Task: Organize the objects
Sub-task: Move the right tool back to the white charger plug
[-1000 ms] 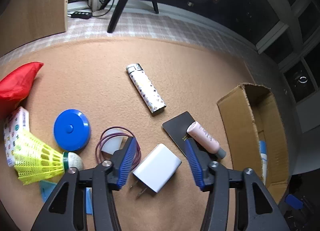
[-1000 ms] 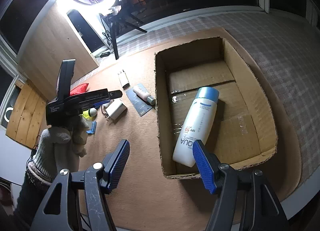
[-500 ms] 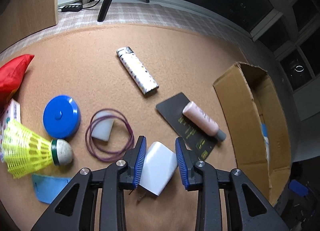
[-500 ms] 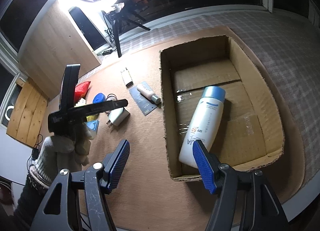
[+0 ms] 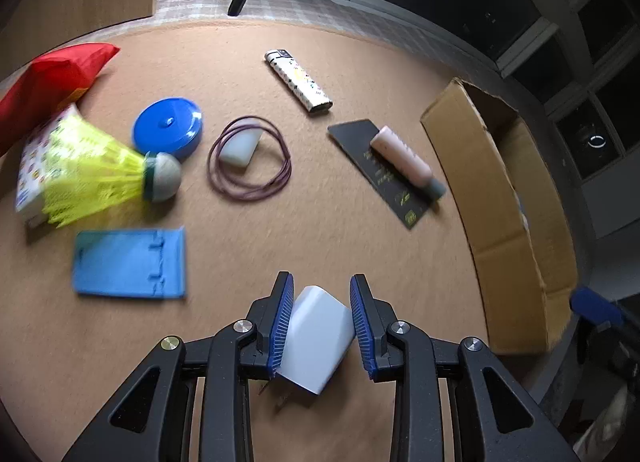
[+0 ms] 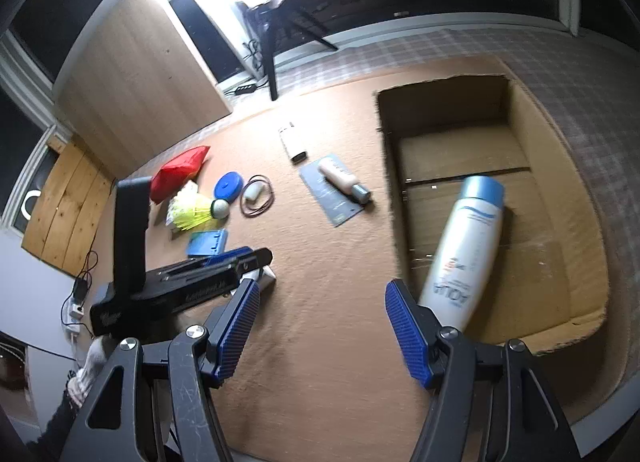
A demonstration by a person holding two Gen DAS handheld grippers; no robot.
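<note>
L tongs (image 5: 320, 322) gripping charger (image 5: 316, 338) for transfer to box (image 5: 496, 198); R tongs (image 6: 320, 322) idling open, empty

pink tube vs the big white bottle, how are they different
The pink tube is small and pale pink with a grey cap; the white bottle is much larger, with a light blue cap and printed lettering. The tube lies out on the brown mat, resting across a dark card; the bottle lies inside the cardboard box. Both lie on their sides, and neither claw touches either one.
</note>
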